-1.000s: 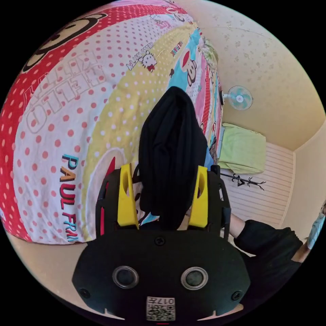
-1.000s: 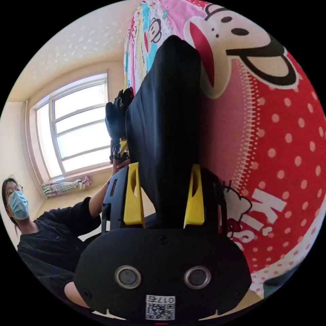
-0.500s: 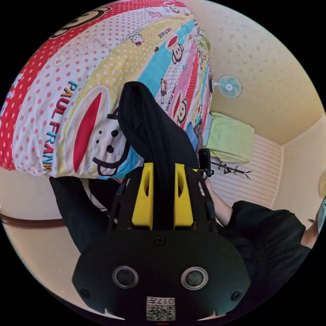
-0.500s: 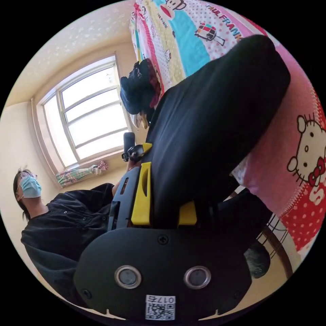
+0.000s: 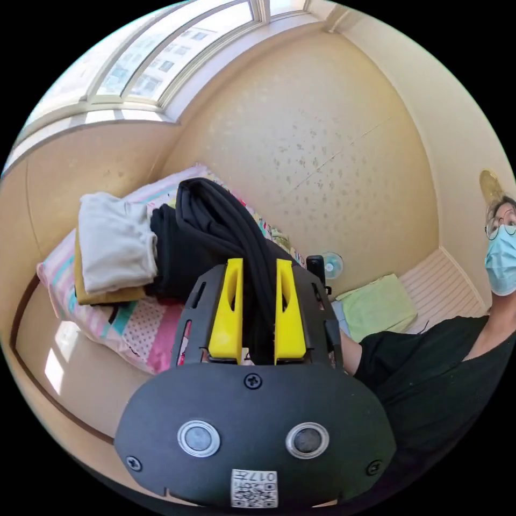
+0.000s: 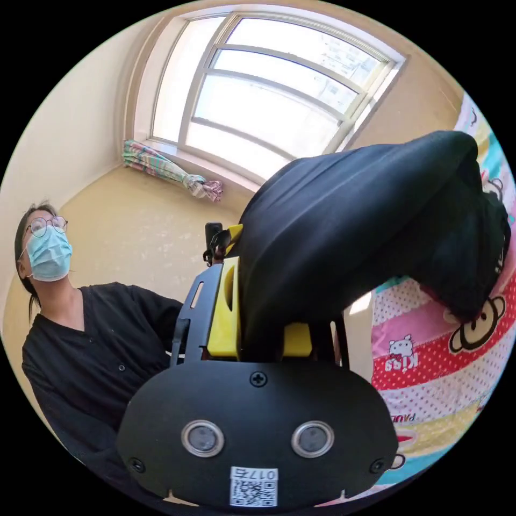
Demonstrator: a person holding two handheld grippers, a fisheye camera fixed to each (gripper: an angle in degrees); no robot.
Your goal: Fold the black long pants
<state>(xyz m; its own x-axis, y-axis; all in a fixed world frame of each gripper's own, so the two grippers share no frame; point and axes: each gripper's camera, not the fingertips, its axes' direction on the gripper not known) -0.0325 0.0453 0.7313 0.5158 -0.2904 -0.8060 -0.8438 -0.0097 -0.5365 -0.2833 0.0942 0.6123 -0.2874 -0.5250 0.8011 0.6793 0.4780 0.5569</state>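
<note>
Black fabric of the long pants clamped between the two yellow jaws of the left hand-held gripper, jaws drawn close together with a bunched fold pressed on both sides. From the jaws, the fabric rising in ribbed folds and arching over to the bed, its far end resting against a dark folded garment. Just beside that garment, a folded pile of pale cloth over a mustard layer, lying on the patterned bedcover. To the side, a black sleeve of the person, close behind the gripper body. Further off, a green cloth near the wall and a small fan; beyond, a speckled cream wall and a window band.

Black fabric likewise grasped in the right hand-held gripper: pants draped across the jaws, one yellow jaw visible in full, the other largely covered, both bearing on the cloth. Fabric spanning in a broad smooth arc toward the cartoon-print bedcover, its bunched end hanging just above the cover. Past the near jaw, part of another gripper visible at the edge of the pants. Behind, the person in a black top. Farthest, a bundled curtain on the sill and a large arched window.
</note>
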